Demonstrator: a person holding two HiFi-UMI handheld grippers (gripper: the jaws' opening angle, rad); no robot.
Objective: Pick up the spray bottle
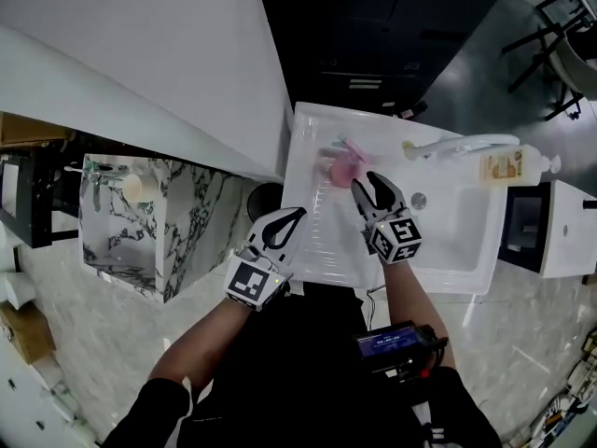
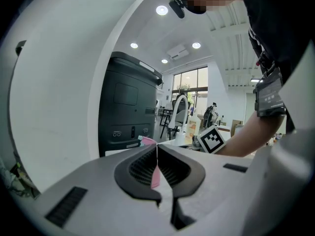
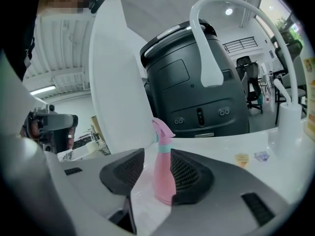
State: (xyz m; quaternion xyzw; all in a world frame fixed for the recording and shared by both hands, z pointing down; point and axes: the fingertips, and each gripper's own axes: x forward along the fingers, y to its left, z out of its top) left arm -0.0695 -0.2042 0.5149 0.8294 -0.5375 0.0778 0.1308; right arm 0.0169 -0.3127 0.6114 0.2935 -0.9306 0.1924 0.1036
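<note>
While both my grippers hang low over the white table (image 1: 315, 243), the pink spray bottle (image 1: 341, 168) stands upright on it near the far edge, at about 11 o'clock from my right gripper (image 1: 366, 183) in the head view. My right fingers (image 1: 381, 194) stand moderately apart and point at the bottle. In the right gripper view the spray bottle (image 3: 164, 167) rises in the gap of the right gripper (image 3: 156, 157). Its base sits close against the inner edge of the finger (image 3: 189, 176) at 3 o'clock, while a clear strip of table shows between it and the other finger. Neither pad presses on it, so I hold nothing there.

My left gripper (image 1: 291, 220) sits at about 7 o'clock from the bottle, apart from it. In the left gripper view the left gripper (image 2: 157, 149) has its fingers (image 2: 140, 166) brought together with their tips touching. Only a thin slit is left lower down, and through it a sliver of pink shows. The bottle's nozzle (image 2: 147, 141) peeks just above the fingertips at 11 o'clock. Nothing is gripped.

At 3 o'clock from the bottle a white faucet (image 1: 466, 144) arches over the sink basin (image 1: 462, 236), with a soap bottle (image 1: 508, 164) just past it. A dark grey machine (image 3: 197, 82) stands behind the table.
</note>
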